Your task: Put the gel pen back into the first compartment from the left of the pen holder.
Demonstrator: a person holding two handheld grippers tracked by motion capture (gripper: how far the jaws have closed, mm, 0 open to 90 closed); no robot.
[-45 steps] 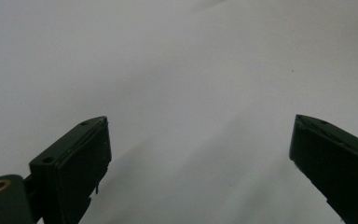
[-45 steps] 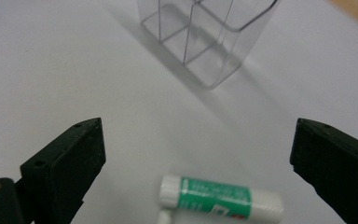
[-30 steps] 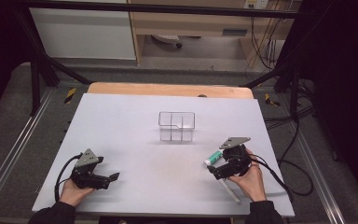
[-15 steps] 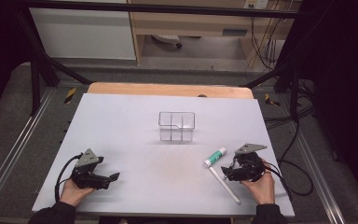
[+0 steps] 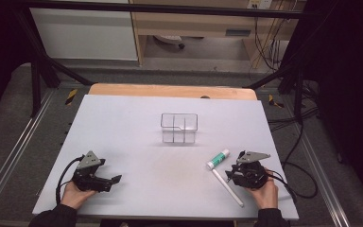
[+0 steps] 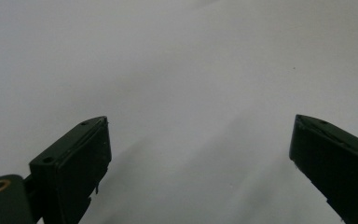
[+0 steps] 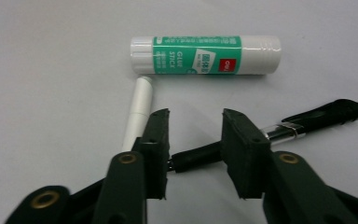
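My right gripper (image 7: 196,123) sits low over the white table at the near right, and its jaws have just been closing. A black pen (image 7: 307,122) lies crosswise in the gap between them. One end is at the left pad (image 7: 158,140) and its body runs under the right pad, so the pads do not clamp it. Just beyond lie a green-and-white glue stick (image 7: 205,55) and a thin white pen (image 7: 139,107). From above, the glue stick (image 5: 218,159) and white pen (image 5: 227,187) lie left of the right gripper (image 5: 231,174). My left gripper (image 5: 115,182) rests open at the near left, nothing between its jaws (image 6: 200,135).
A clear plastic container (image 5: 179,127) with compartments stands at the middle of the table (image 5: 123,123). A wooden strip runs along the table's far edge. Cables trail off the right side, and metal rails flank the table.
My right gripper has shifted right and toward the near edge, uncovering the glue stick and white pen. Its jaws have narrowed. The left gripper has stayed put.
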